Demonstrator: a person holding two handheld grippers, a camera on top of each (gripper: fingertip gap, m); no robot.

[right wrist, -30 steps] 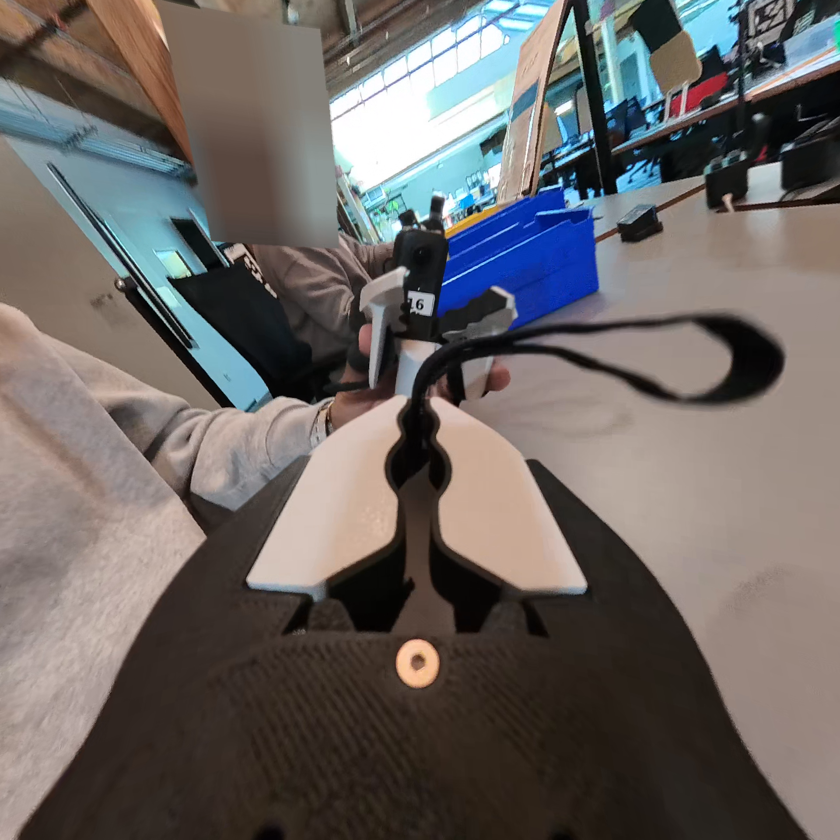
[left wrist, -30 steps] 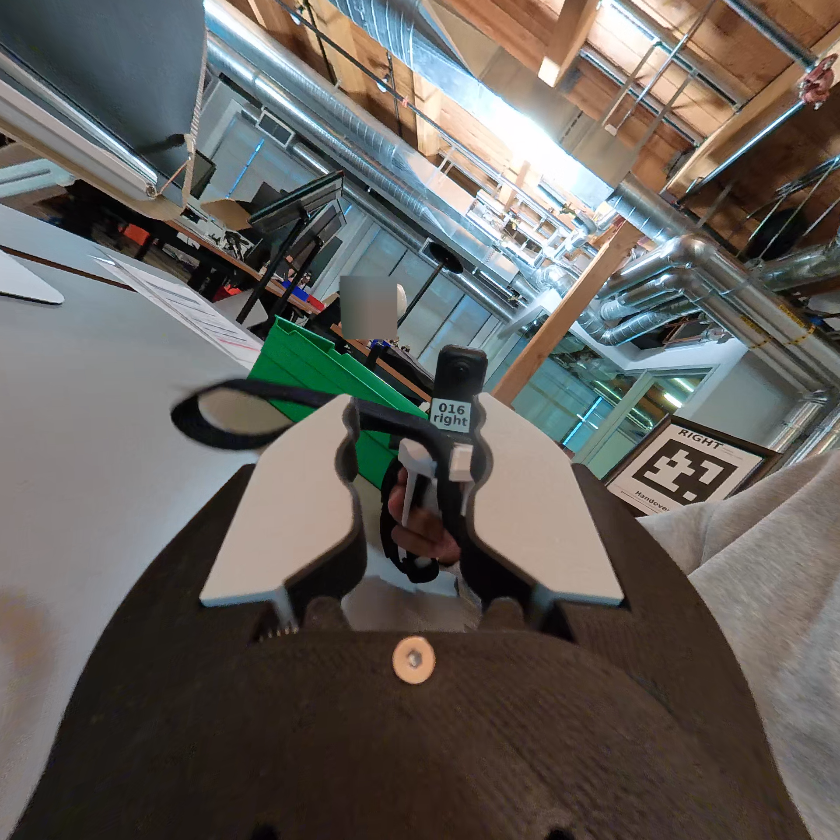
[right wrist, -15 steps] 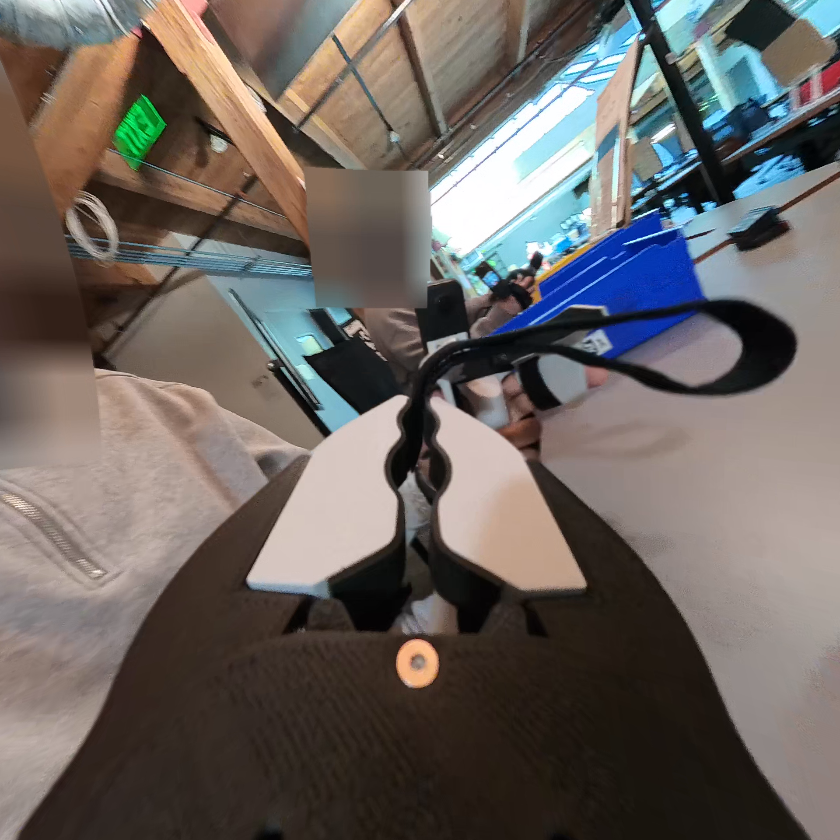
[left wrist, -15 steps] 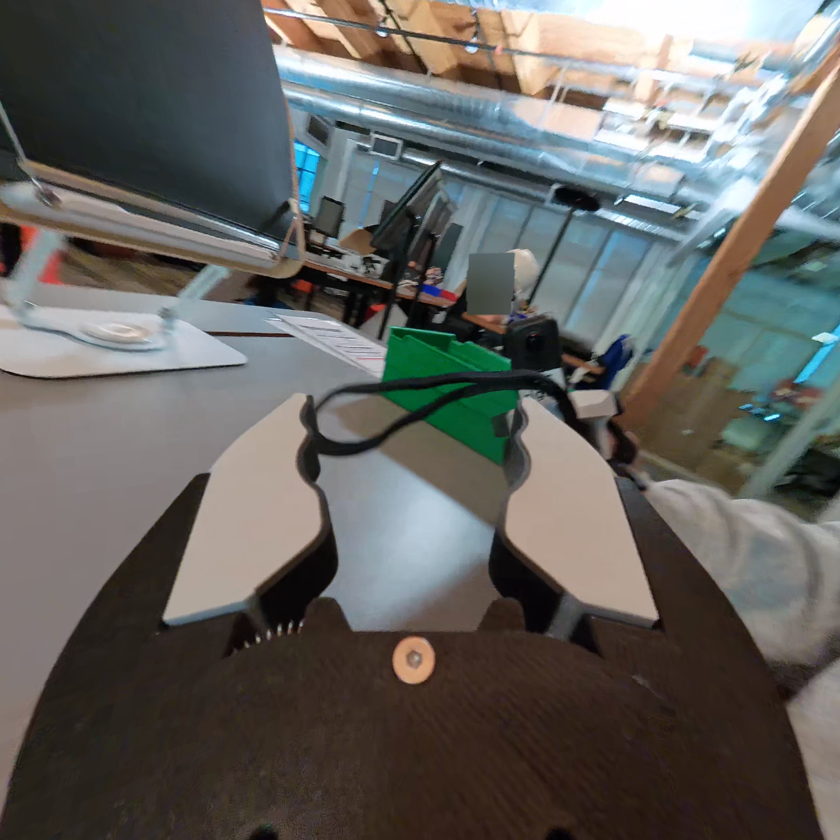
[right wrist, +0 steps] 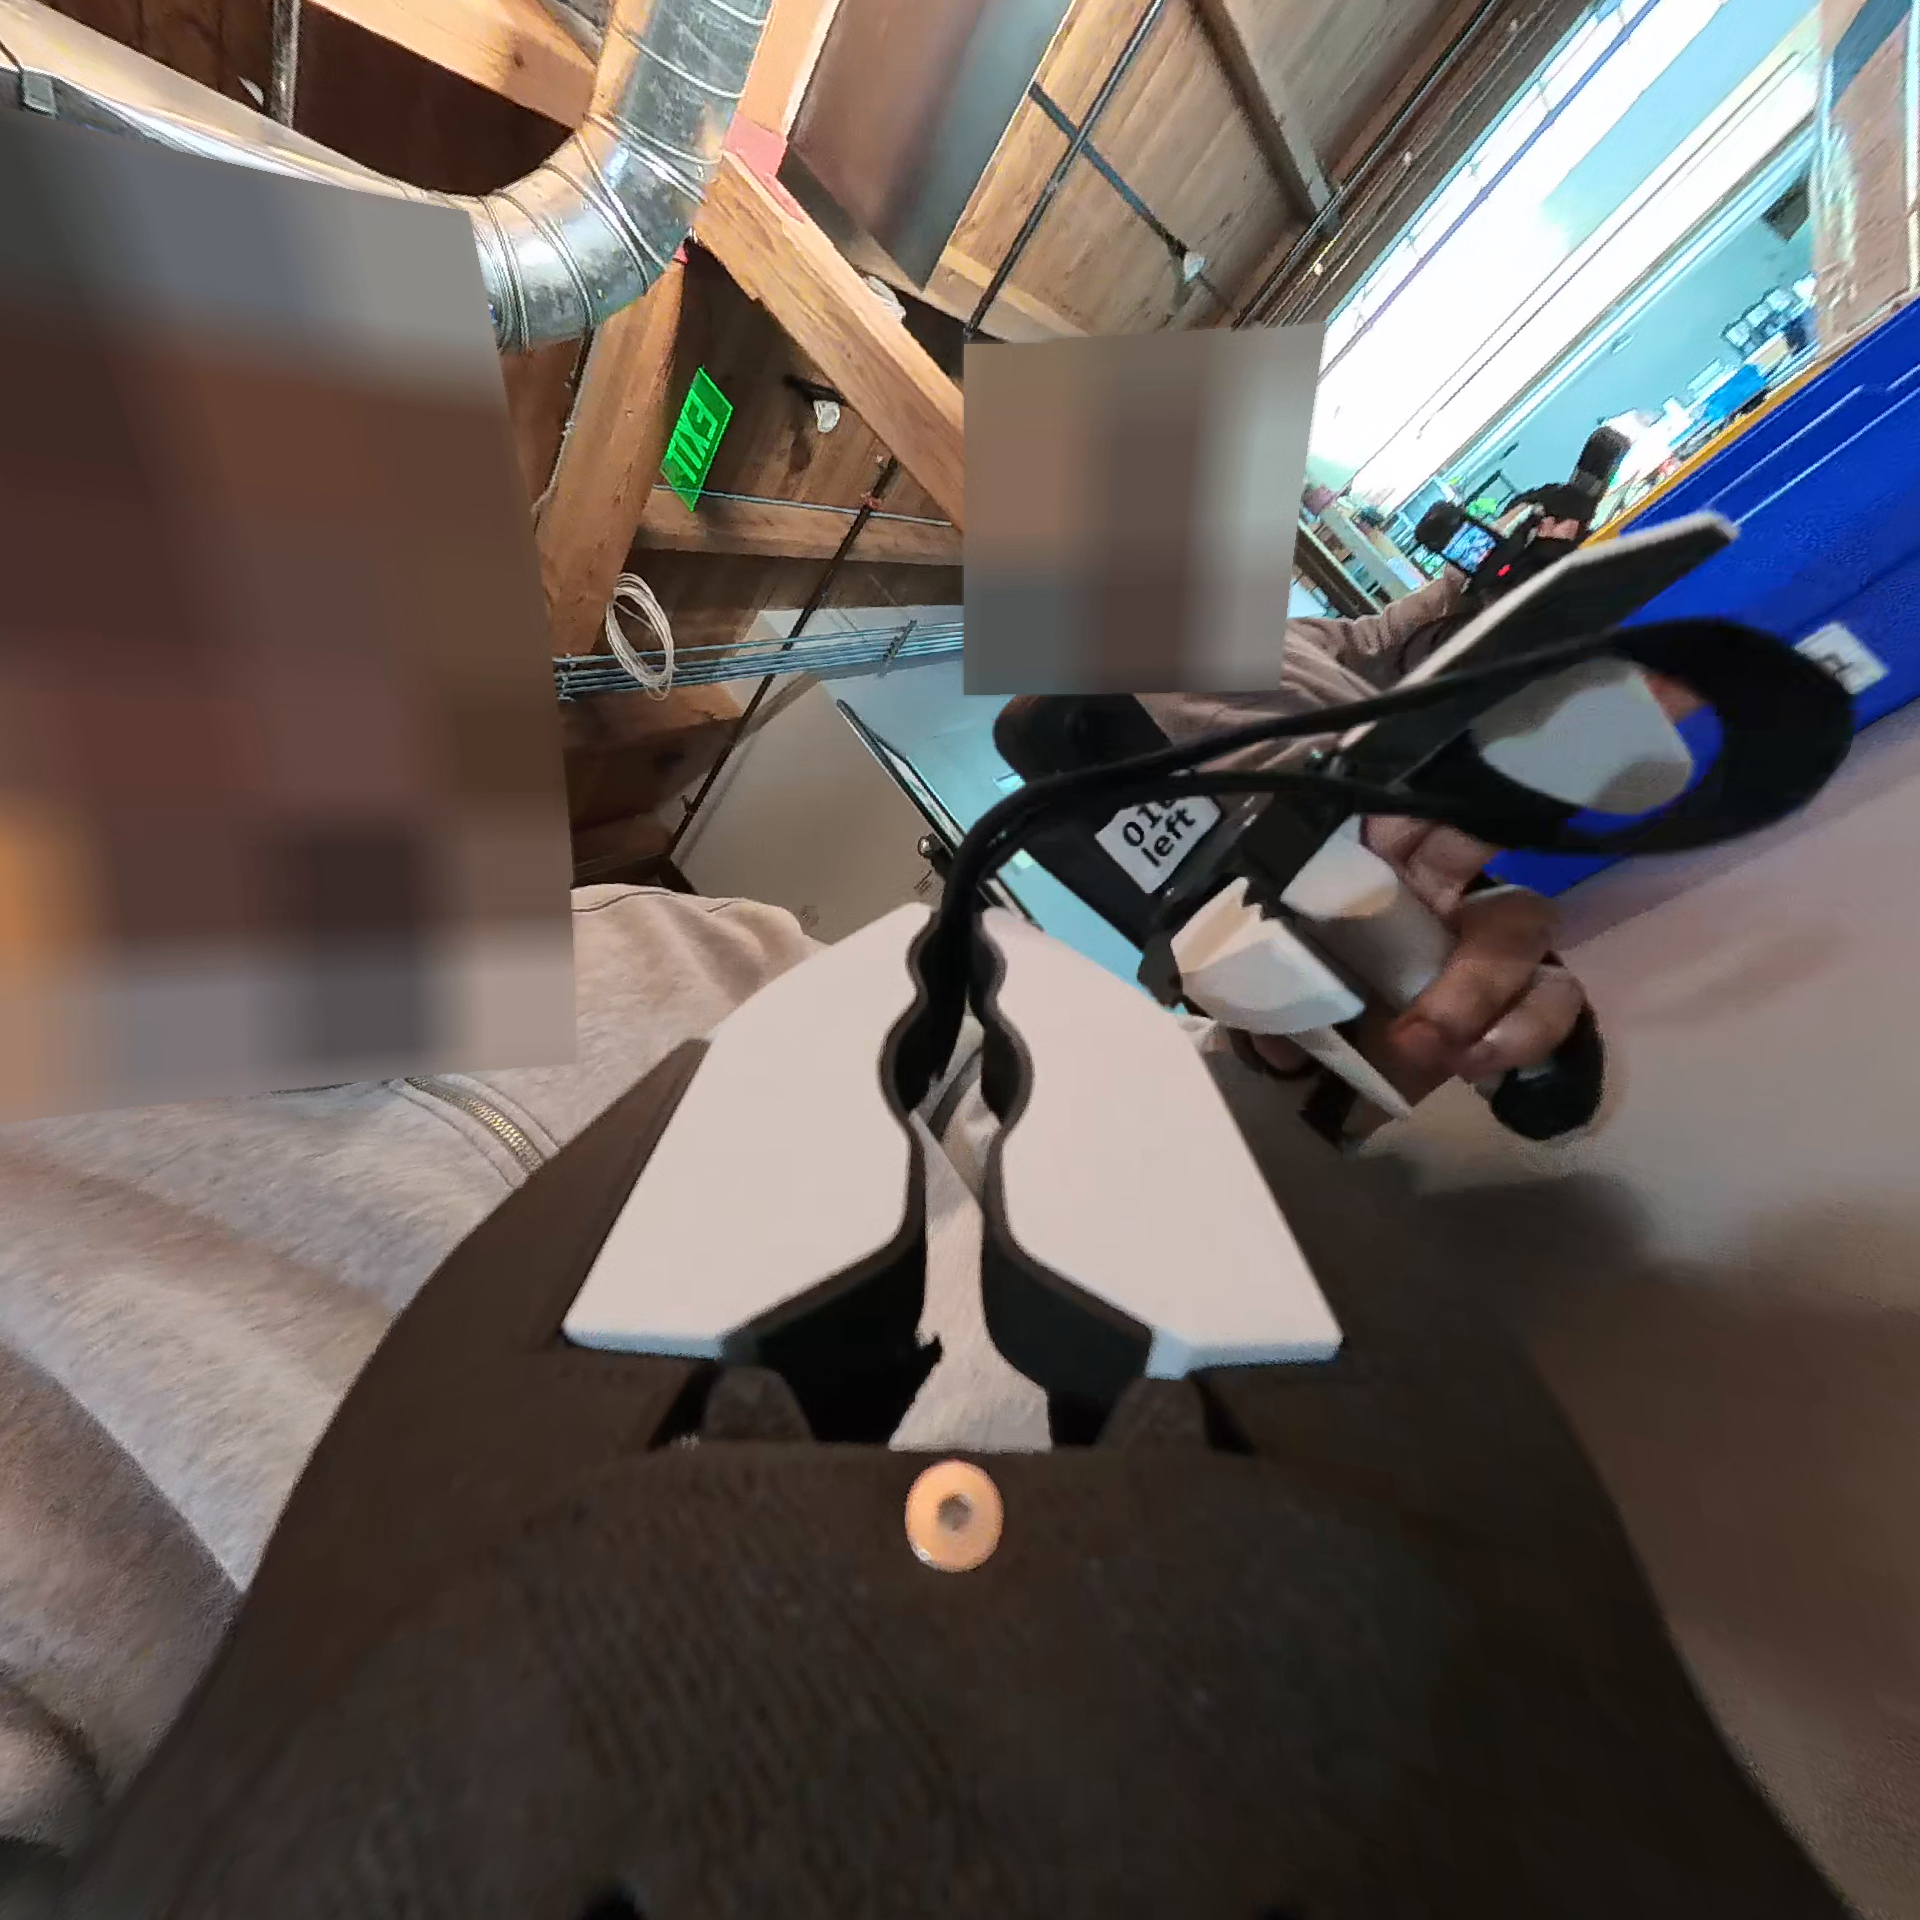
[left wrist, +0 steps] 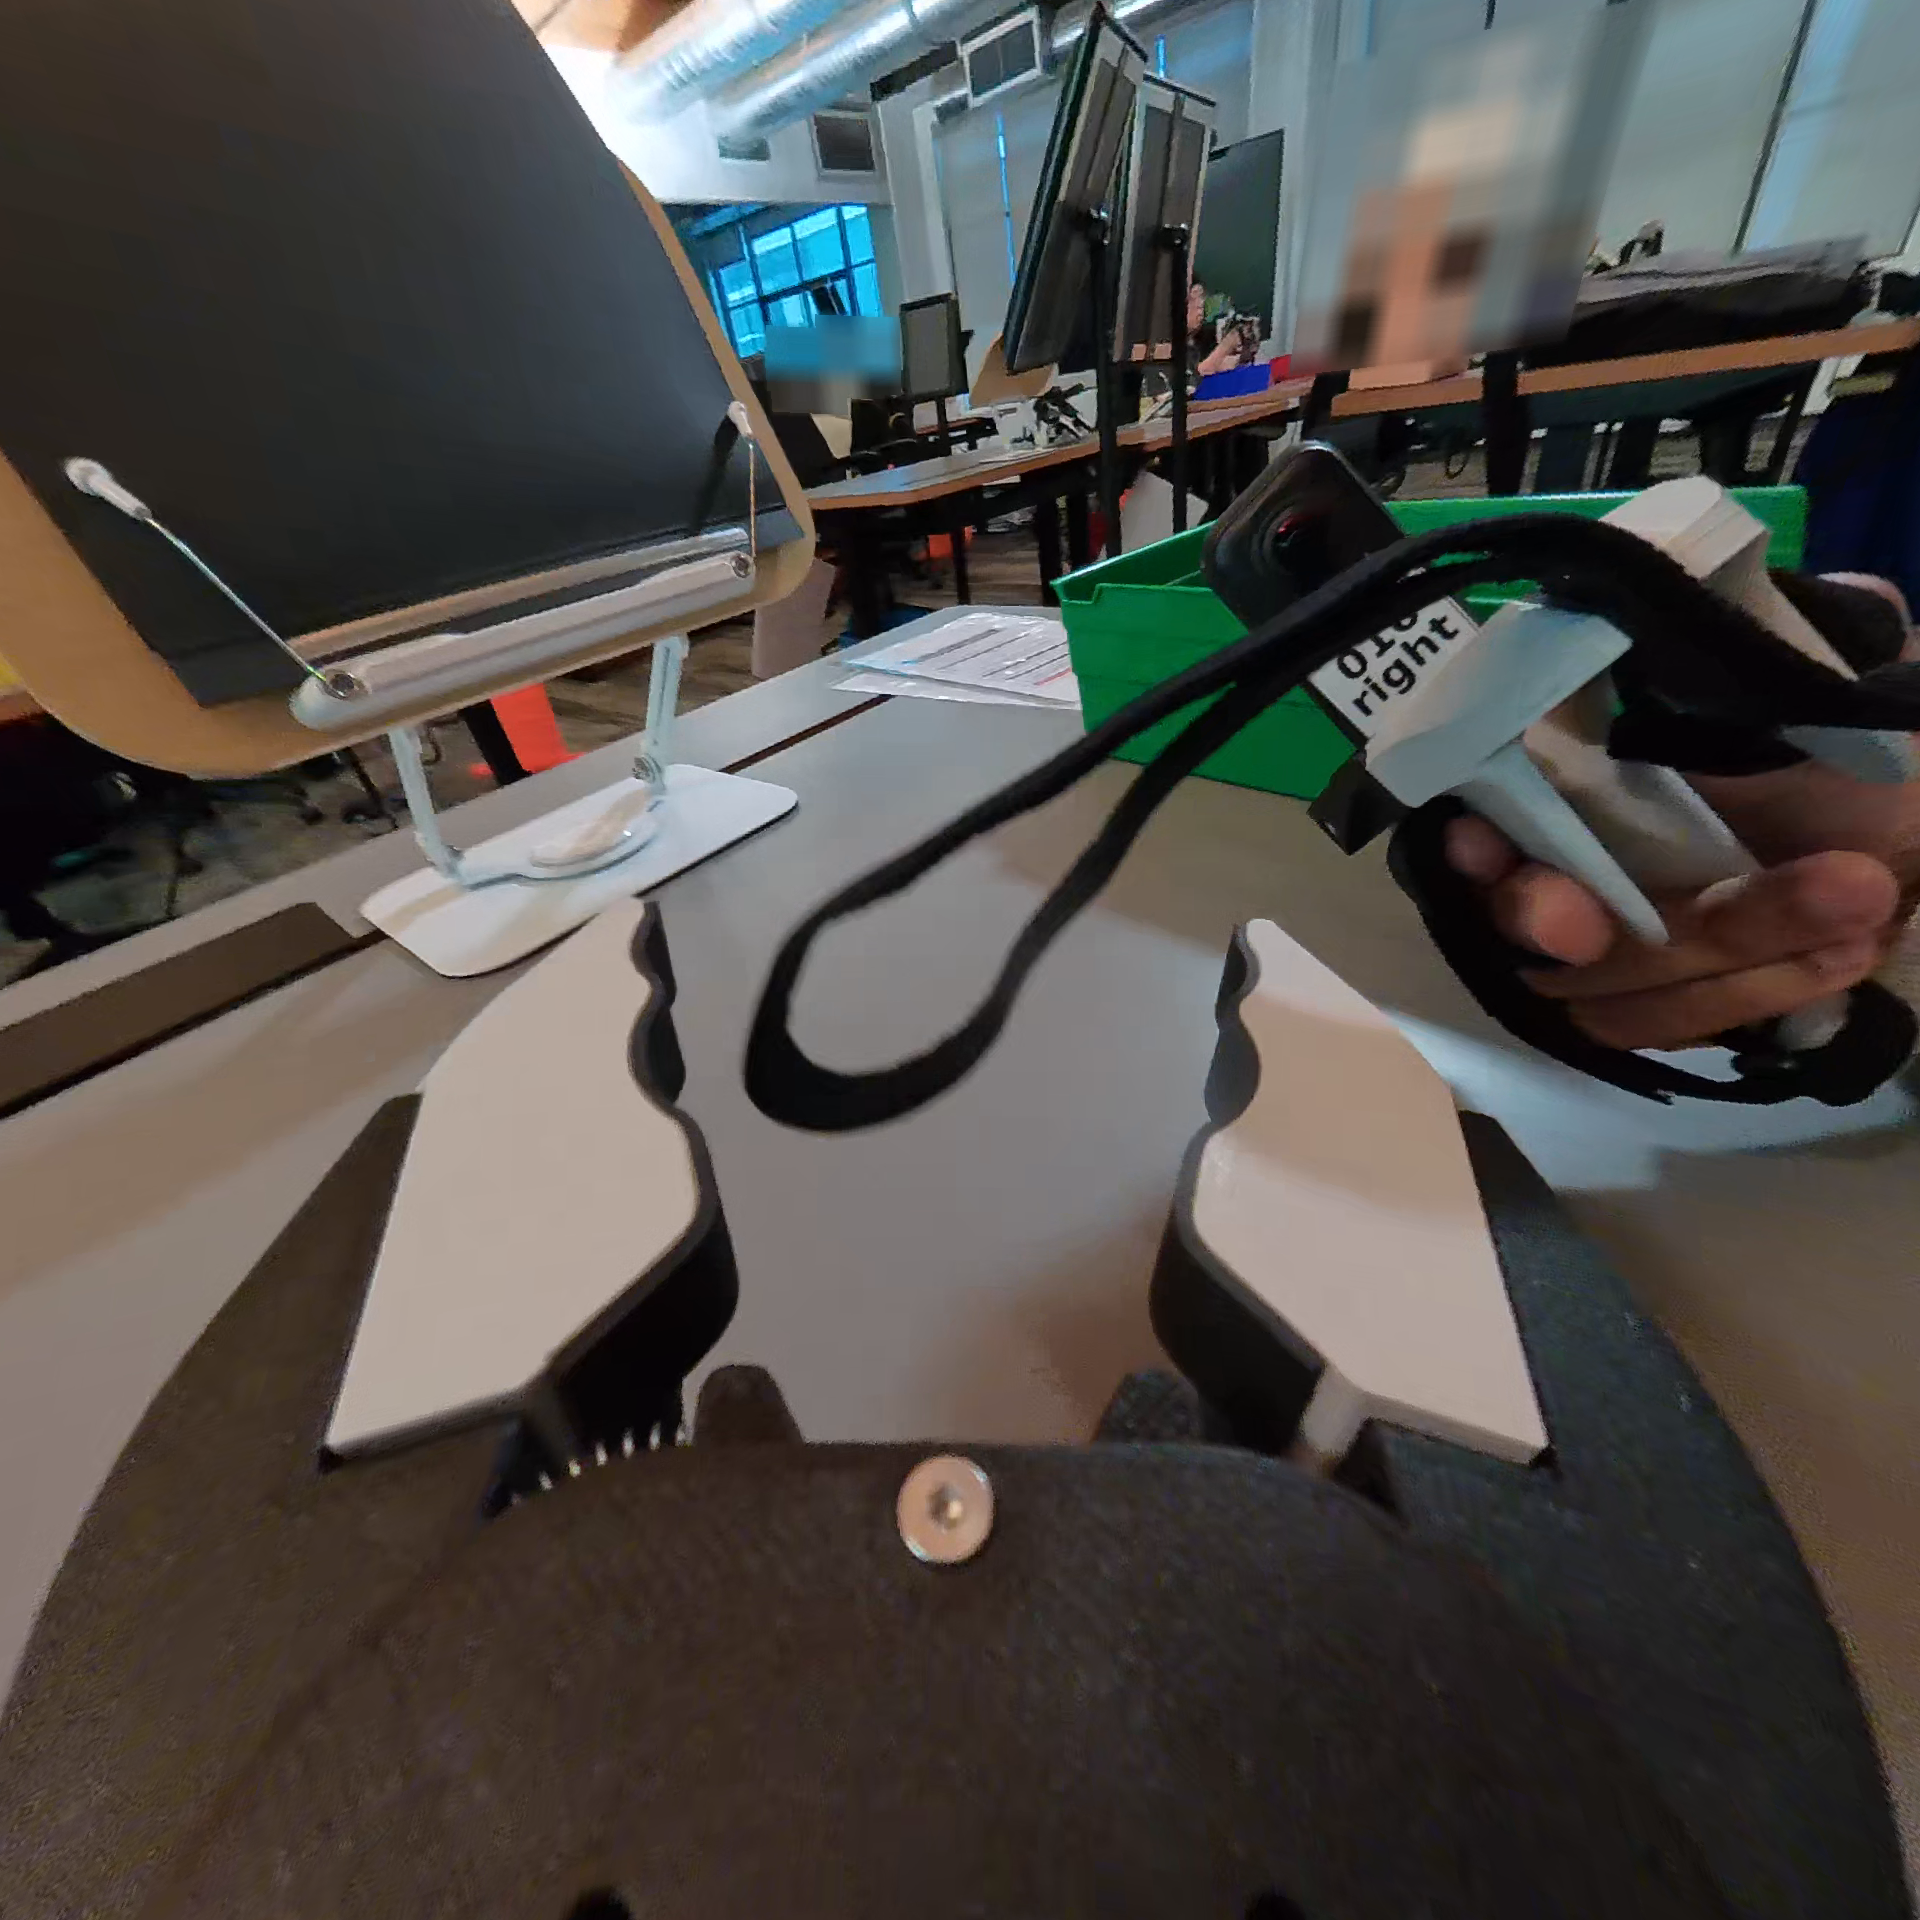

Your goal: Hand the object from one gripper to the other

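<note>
A black strap hangs in a loop from my right gripper, which a hand holds at the upper right of the left wrist view. My left gripper is wide open and empty; the loop dangles just ahead of it, between its fingertips, over the grey table. In the right wrist view my right gripper is shut on the strap, which runs up and right to the loop. The left gripper shows behind that loop, held by a hand. I cannot tell whether a finger passes through the loop.
A black board on a white stand stands at the left. A green bin and papers lie behind the strap. A blue bin sits at the far right. A grey sleeve fills the lower left.
My left gripper has opened wider and tilted down toward the table. The strap's loop, earlier lying across its fingertips, now hangs between them. My right gripper stays shut on the strap.
</note>
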